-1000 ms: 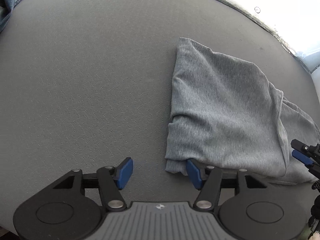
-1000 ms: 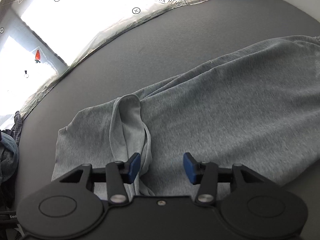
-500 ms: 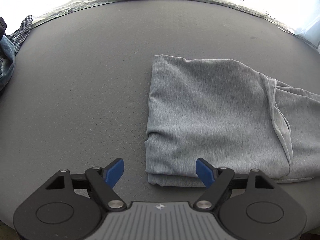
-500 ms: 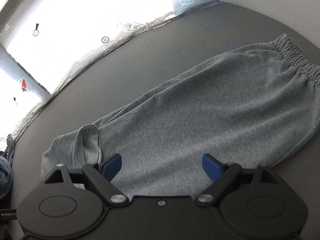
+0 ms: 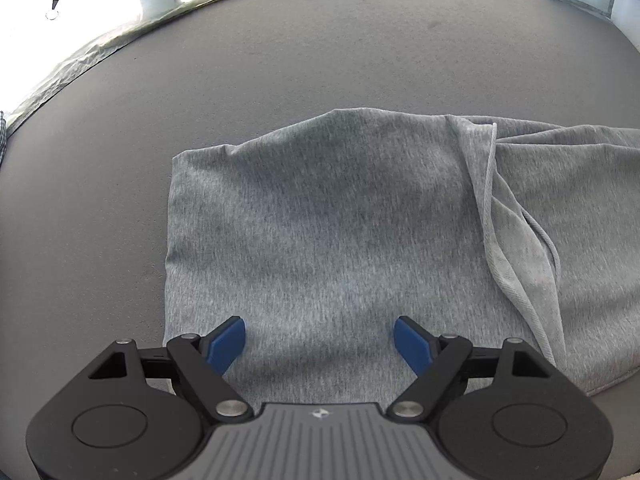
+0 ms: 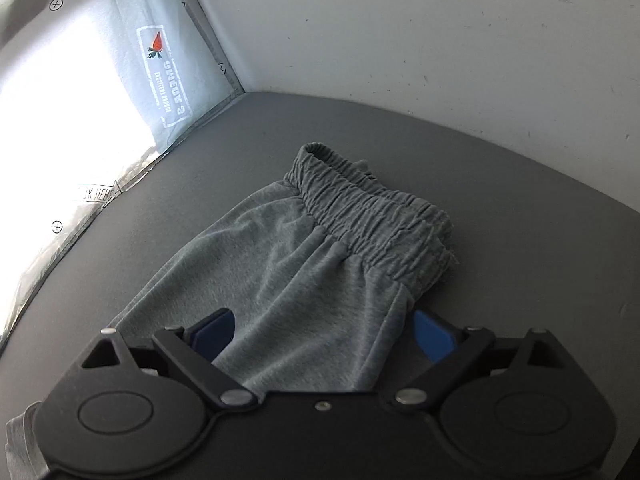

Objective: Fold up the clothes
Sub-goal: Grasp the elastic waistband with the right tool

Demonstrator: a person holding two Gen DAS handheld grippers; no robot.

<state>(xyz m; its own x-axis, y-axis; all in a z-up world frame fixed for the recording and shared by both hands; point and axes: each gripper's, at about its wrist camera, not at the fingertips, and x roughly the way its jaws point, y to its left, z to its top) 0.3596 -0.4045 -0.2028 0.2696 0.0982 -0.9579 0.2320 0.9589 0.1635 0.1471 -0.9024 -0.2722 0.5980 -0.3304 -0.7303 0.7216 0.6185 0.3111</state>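
Grey sweatpants (image 5: 328, 216) lie partly folded on a dark grey table (image 5: 280, 60). In the left wrist view the folded leg end fills the middle, with a hem edge (image 5: 492, 208) running down its right side. My left gripper (image 5: 320, 340) is open and empty, just above the near edge of this fold. In the right wrist view the elastic waistband (image 6: 372, 212) lies at the far end of the sweatpants (image 6: 280, 276). My right gripper (image 6: 324, 338) is open and empty, hovering over the cloth below the waistband.
A white wall (image 6: 440, 40) stands behind the table's far right corner. Bright plastic sheeting (image 6: 100, 92) with printed marks runs along the table's back edge. Bare table (image 5: 80, 200) lies left of the fold.
Both grippers opened wider. The left moved right, over the folded leg end. The right swung toward the waistband, which now fills its view.
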